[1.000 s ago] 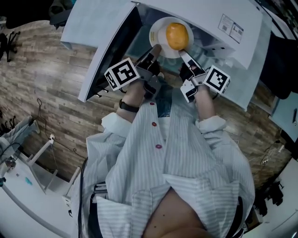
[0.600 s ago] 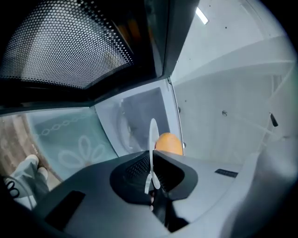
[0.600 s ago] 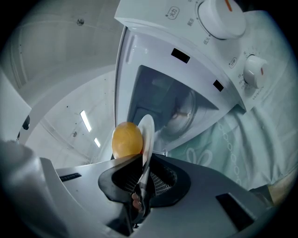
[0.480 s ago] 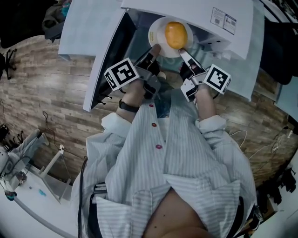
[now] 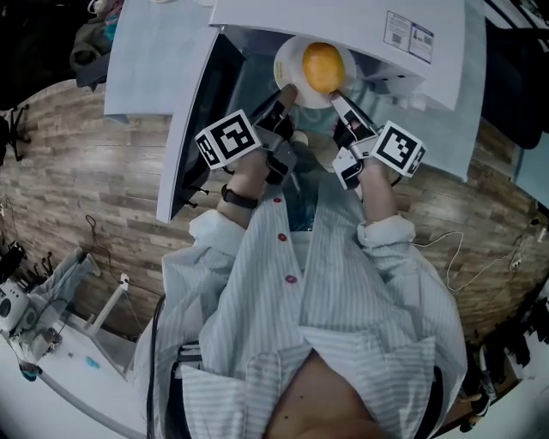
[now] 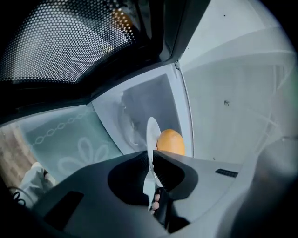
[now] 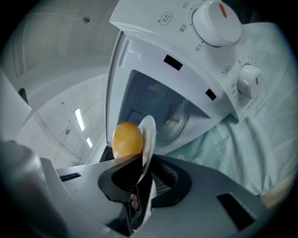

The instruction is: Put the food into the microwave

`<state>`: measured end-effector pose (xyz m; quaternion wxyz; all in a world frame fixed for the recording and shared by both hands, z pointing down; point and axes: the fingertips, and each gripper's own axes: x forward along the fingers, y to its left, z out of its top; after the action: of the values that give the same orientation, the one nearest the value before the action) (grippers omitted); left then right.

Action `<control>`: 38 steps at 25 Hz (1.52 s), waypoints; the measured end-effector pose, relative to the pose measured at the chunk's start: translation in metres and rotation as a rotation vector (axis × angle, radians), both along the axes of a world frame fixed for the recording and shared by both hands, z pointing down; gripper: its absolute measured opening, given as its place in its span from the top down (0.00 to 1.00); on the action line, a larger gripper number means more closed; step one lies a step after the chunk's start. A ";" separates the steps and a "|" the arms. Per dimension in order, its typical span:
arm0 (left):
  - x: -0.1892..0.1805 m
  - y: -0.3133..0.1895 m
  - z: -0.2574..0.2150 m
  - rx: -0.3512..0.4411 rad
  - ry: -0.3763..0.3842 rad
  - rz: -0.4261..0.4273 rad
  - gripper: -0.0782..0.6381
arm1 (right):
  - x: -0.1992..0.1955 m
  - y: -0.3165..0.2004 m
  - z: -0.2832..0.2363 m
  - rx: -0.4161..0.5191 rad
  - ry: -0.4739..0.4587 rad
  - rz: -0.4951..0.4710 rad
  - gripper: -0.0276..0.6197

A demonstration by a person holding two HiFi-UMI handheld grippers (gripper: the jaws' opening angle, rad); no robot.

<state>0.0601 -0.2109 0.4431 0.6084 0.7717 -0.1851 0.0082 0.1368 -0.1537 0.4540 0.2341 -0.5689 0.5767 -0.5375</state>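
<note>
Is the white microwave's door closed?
No, the dark-windowed door stands swung open, left of the round white plate.

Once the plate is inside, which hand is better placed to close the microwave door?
Left. The open door hangs beside the left gripper; the right gripper grips the plate on the side away from it.

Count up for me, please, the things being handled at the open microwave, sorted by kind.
microwave: 1
white plate: 1
orange food item on that plate: 1
grippers: 2, the left gripper and the right gripper, each shut on the plate's rim
Total: 5
</note>
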 end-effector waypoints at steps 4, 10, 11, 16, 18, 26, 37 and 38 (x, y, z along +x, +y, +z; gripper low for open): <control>0.005 -0.002 0.012 0.016 -0.040 0.015 0.85 | 0.004 -0.005 0.009 0.006 0.057 -0.016 0.85; 0.013 -0.010 0.033 0.052 -0.104 0.030 0.84 | 0.013 -0.012 0.032 -0.025 0.122 -0.026 0.83; 0.014 -0.011 0.037 0.054 -0.111 0.028 0.84 | 0.014 -0.014 0.036 -0.029 0.133 -0.027 0.83; 0.020 -0.019 0.053 0.072 -0.144 0.020 0.83 | 0.021 -0.022 0.049 -0.052 0.245 -0.054 0.80; 0.023 -0.024 0.057 0.082 -0.154 0.012 0.83 | 0.024 -0.027 0.054 -0.059 0.284 -0.066 0.79; 0.033 -0.043 0.063 0.131 -0.184 -0.025 0.82 | 0.038 -0.046 0.062 -0.083 0.460 -0.070 0.70; 0.042 -0.058 0.078 0.211 -0.272 -0.002 0.80 | 0.046 -0.060 0.070 -0.098 0.587 -0.046 0.70; 0.043 -0.060 0.079 0.224 -0.284 0.003 0.79 | 0.048 -0.061 0.070 -0.098 0.596 -0.043 0.70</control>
<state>0.1033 -0.2706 0.5221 0.4865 0.8259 -0.2679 0.0973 0.1845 -0.2148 0.5243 0.0152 -0.6999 0.6053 -0.3789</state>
